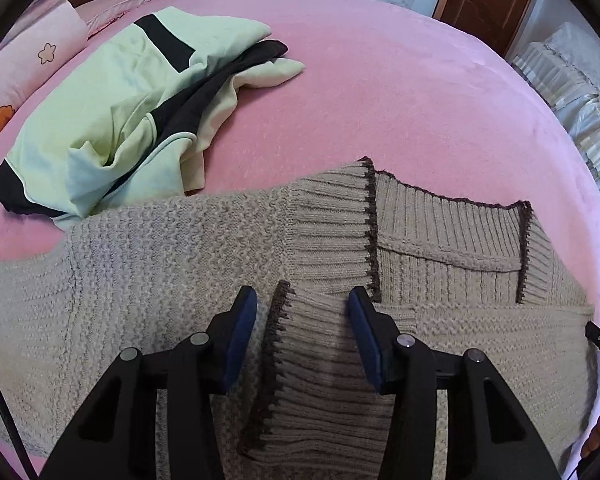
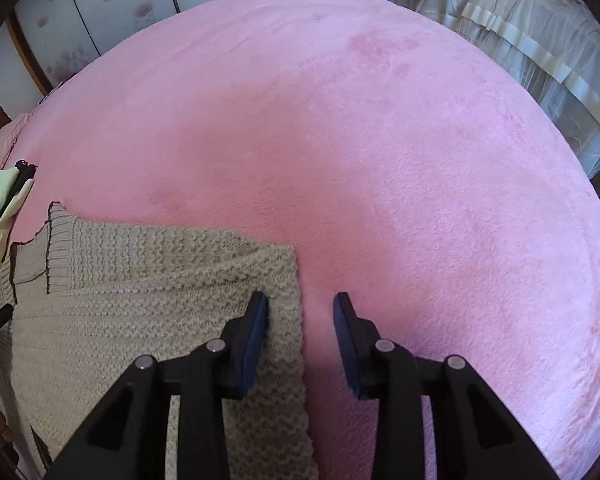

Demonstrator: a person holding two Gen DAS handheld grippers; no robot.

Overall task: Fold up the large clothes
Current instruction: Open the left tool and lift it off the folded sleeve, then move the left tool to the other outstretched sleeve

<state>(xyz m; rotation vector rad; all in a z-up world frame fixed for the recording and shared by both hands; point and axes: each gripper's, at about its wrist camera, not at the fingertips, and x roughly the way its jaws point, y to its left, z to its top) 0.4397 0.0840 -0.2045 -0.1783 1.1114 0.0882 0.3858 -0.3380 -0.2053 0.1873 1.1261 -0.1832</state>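
Jaws of the left gripper [image 1: 302,302] stand part open, straddling a ribbed cuff [image 1: 312,360] of the sweater [image 1: 140,264]; the right pad lies against the cuff's edge, but a gap shows on the left side, so no grip is judged to exist. Jaws of the right gripper [image 2: 300,306] are likewise part open and hold nothing; the left finger rests over the sweater's folded side edge [image 2: 288,320], the right finger over bare bed [image 2: 380,140]. Both sleeves appear already brought in: a second cuff [image 1: 332,216] lies across the chest near the collar [image 1: 452,232], and the right side shows a straight, clean fold line. Sleeve folds are therefore judged done. Outstanding, as far as can be seen: the body has yet to be doubled lengthwise into a compact stack; the hem is not visible in either view. A green garment [image 1: 112,120] lies crumpled on the bed just beyond the sweater, touching its upper edge, and is wholly unfolded.
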